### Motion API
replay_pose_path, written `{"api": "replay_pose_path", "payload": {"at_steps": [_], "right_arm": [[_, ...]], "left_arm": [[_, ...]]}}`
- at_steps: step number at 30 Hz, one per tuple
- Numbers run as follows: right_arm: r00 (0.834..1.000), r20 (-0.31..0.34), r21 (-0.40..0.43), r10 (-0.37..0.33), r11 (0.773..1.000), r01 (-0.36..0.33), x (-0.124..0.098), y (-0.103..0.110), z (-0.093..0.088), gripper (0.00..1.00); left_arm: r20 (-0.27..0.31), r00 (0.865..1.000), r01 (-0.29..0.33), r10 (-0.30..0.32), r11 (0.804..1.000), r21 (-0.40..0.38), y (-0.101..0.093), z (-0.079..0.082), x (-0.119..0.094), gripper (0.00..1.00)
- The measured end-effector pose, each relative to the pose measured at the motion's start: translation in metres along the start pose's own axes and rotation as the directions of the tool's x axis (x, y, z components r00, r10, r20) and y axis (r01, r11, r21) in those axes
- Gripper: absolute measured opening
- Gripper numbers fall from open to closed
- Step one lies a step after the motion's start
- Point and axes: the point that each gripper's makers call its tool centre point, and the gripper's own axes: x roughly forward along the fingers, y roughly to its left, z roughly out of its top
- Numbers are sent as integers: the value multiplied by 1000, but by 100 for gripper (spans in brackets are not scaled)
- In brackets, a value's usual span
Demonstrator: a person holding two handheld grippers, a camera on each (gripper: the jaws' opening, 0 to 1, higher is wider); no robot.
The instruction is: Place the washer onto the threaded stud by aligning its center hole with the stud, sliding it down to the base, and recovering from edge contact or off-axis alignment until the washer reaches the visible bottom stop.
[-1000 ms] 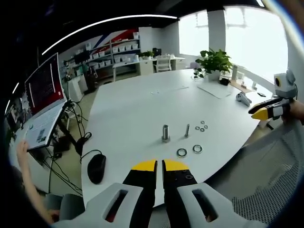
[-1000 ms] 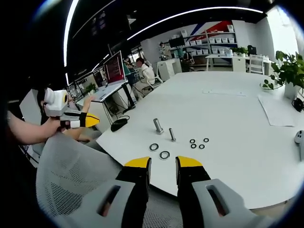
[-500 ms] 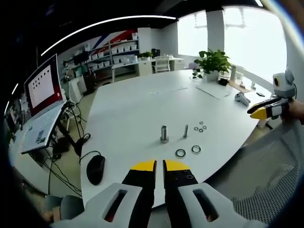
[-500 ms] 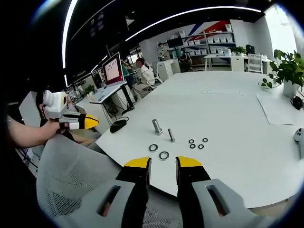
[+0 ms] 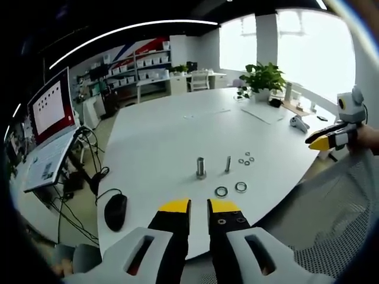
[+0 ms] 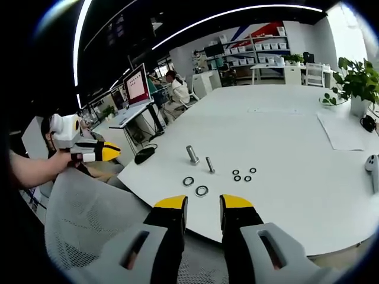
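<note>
Holding both grippers back off the near edge of the counter, nothing picked yet. Left gripper has its jaws parted by a narrow gap, empty; 1 s ago they were almost touching, so it has opened a little. Right gripper stands open and empty, same as before. 2 large washers lie flat just in front of the thick stud and the thin stud; 4 small washers sit beside them. Parts haven't moved, only the cameras drifted slightly. My read: pre-grasp stage, approach to a washer comes next, alignment not started.
</note>
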Motion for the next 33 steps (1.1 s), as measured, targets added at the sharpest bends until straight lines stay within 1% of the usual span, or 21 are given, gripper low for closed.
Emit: {"api": "replay_pose_path", "payload": {"at_steps": [2,4,6,9,12,15,18,19,20,22,23,24,26,27,28,30,33], "right_arm": [[1000,1,-1,1,1000,-1,0,1,0,25],[1000,5,-4,-3,1000,3,0,0,1,26],[1000,21,-2,-14,1000,14,-2,-3,4,27],[999,24,4,-23,1000,23,-1,-6,4,28],[999,26,11,-41,999,41,-2,-10,3,30],[999,33,20,-41,999,40,-3,-9,5,30],[999,26,22,-40,999,40,-2,-9,3,30],[999,23,22,-40,999,40,-2,-9,3,30],[999,22,24,-41,999,40,-2,-10,3,30],[999,21,27,-41,999,40,-2,-9,3,30],[999,21,27,-43,999,42,-3,-10,2,30],[999,21,27,-47,999,46,-3,-10,2,30],[999,23,30,-49,998,49,-3,-11,3,31],[998,24,32,-51,998,50,-4,-12,3,31],[998,24,36,-52,998,51,-4,-12,3,32],[998,21,36,-55,998,54,-4,-13,2,32],[998,21,37,-61,997,60,-4,-15,2,32]], "left_arm": [[-3,1000,7,-7,1000,3,-2,0,0,9],[6,1000,8,-9,1000,17,-3,2,0,10],[-8,1000,17,-17,1000,13,-3,1,2,11],[-25,999,30,-30,1000,4,-4,0,3,12],[-73,996,51,-53,998,-32,-7,-6,5,12],[-112,992,61,-61,998,-1,-6,-9,9,13],[-114,991,71,-65,997,44,-10,2,19,18],[-117,990,80,-74,995,54,-15,7,25,19],[-123,989,90,-82,994,56,-19,9,29,20],[-138,985,111,-101,992,62,-20,11,41,20],[-145,983,120,-109,991,67,-29,14,46,20],[-149,982,125,-113,990,71,-32,14,49,20],[-162,977,149,-135,986,76,-37,12,60,21],[-167,976,154,-140,985,78,-38,11,62,21],[-188,970,168,-151,983,80,-37,4,69,22],[-206,965,180,-161,980,81,-41,1,75,22],[-242,954,196,-179,979,51,-43,-8,90,23]]}}
